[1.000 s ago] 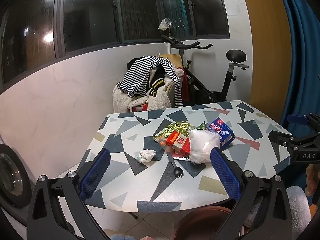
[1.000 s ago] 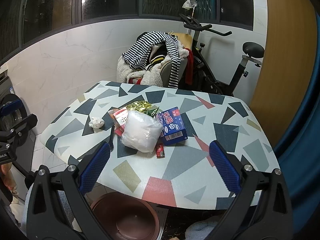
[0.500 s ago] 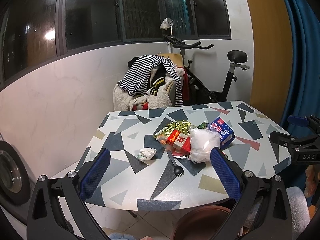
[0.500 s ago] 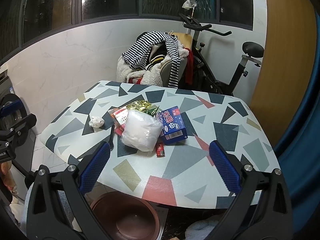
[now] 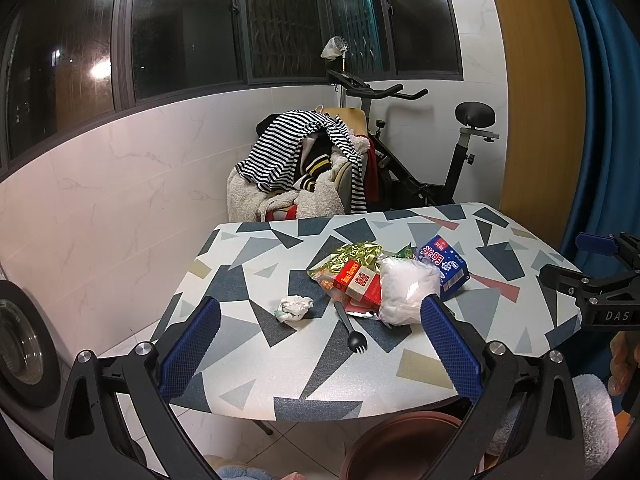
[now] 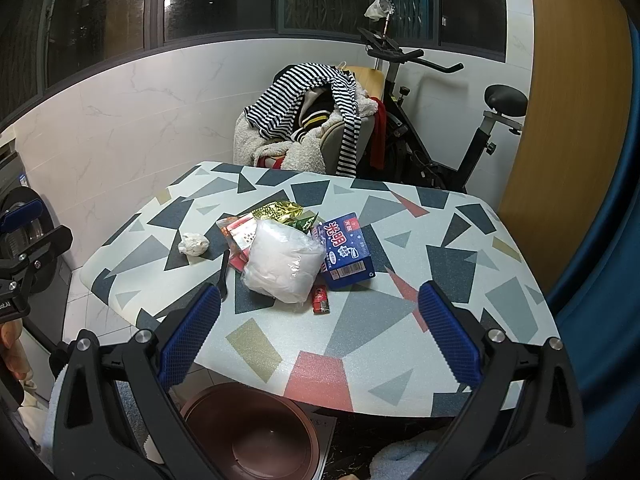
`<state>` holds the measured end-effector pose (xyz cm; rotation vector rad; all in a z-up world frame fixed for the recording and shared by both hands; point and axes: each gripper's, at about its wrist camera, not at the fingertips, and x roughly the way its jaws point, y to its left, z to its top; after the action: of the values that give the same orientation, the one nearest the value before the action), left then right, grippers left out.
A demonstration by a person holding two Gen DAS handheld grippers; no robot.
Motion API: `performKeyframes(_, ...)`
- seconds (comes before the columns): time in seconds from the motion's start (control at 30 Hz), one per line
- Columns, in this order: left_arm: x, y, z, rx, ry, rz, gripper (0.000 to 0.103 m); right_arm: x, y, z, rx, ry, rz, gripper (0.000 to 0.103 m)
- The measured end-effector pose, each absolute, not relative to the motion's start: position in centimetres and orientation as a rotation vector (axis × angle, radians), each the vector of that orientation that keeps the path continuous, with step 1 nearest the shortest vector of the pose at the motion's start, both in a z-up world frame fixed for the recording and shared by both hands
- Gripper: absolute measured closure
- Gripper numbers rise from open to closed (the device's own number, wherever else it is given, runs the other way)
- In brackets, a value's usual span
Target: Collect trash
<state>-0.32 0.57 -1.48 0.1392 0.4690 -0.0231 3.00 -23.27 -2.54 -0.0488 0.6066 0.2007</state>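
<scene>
Trash lies mid-table, both our claws spread wide and empty.

Nearest, at 6 o'clock, our left gripper [image 5: 320, 340] and right gripper [image 6: 319, 326] cut off the brown bin [image 6: 256, 432]; farther, the white bag [image 6: 282, 264] half hides red packets [image 5: 358, 284], blue box [image 6: 348, 252] at 1 o'clock.

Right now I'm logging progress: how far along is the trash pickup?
Nothing looks collected: the bin looks empty. Nothing in hand: both the left hand-held gripper and the right hand-held gripper are open. Left: tissue, fork, bag, box, wrappers.
</scene>
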Motion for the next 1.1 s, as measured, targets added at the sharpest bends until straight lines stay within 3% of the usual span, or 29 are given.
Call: performKeyframes(1.1,0.0,0.4,-0.5,0.121,0.471,-0.024,0.005,3.0,-23.2,-2.1,-0.059,0.598,0.199,0.006)
